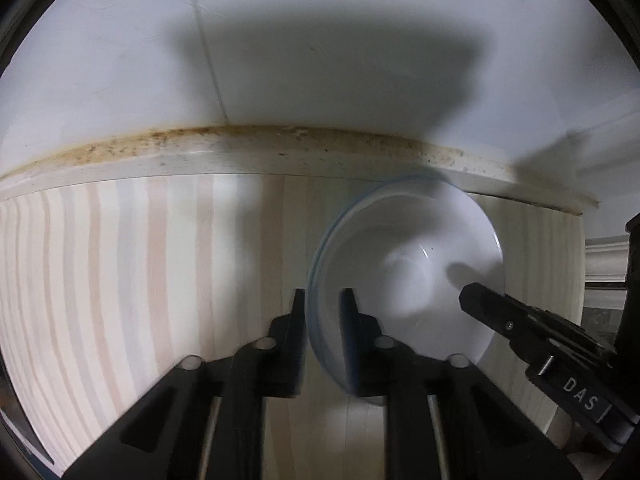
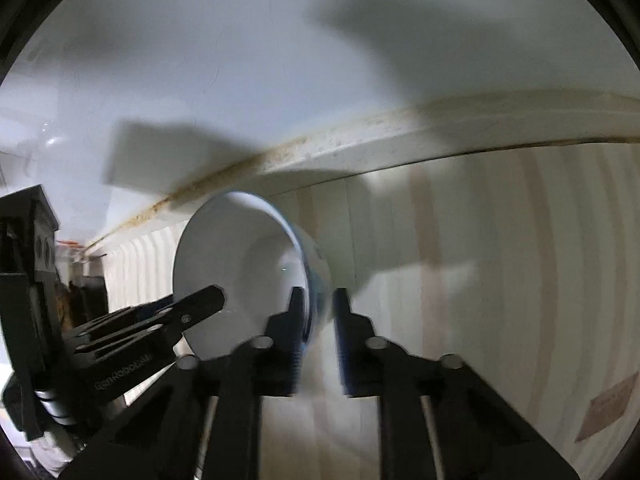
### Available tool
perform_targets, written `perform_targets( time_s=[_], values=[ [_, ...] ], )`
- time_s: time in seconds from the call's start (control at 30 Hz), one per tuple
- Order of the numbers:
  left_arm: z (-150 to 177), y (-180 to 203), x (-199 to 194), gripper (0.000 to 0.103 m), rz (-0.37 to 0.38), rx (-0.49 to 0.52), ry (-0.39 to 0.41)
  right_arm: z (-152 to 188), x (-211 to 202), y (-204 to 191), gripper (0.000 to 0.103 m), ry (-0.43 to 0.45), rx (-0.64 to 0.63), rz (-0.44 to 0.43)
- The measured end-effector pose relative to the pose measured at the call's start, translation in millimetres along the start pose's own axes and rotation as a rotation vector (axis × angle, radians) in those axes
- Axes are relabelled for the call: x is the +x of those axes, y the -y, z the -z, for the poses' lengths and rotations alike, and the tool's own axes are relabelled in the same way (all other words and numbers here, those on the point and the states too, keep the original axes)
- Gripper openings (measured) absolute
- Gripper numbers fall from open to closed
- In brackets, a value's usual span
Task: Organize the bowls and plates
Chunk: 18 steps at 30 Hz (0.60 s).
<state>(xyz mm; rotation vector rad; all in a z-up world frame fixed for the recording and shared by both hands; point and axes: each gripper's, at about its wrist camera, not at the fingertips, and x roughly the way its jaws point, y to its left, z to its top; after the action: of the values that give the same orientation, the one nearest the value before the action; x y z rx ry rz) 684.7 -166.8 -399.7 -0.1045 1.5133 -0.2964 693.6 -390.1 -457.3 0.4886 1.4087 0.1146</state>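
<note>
Both grippers clamp one white bowl (image 1: 408,276), blue outside, at opposite rim walls. Left gripper (image 1: 323,304): jaws pinched on the bowl's left wall. Right gripper (image 2: 318,304): jaws pinched on its right wall. The bowl is near the back edge of the striped wooden tabletop (image 1: 120,260), close beside the stained trim (image 1: 240,152) under the white wall (image 1: 320,40). Contact with the tabletop: cannot tell.
</note>
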Motion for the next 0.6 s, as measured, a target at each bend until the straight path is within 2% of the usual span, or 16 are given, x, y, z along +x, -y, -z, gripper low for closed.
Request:
perform_targets(
  time_s=[0.2, 0.37, 0.6],
  values=[
    [16, 11, -6, 0.013, -0.012, 0.010, 0.025, 1, -3, -6, 0.012, 0.003, -0.023, 0.034],
    [34, 17, -35, 0.013, -0.008, 0.028, 0.062, 17, -21, -13, 0.011, 0.015, -0.045, 0.030],
    [66, 31, -89, 0.013, 0.031, 0.085, 0.121, 55, -83, -29, 0.012, 0.086, -0.062, 0.018]
  ],
)
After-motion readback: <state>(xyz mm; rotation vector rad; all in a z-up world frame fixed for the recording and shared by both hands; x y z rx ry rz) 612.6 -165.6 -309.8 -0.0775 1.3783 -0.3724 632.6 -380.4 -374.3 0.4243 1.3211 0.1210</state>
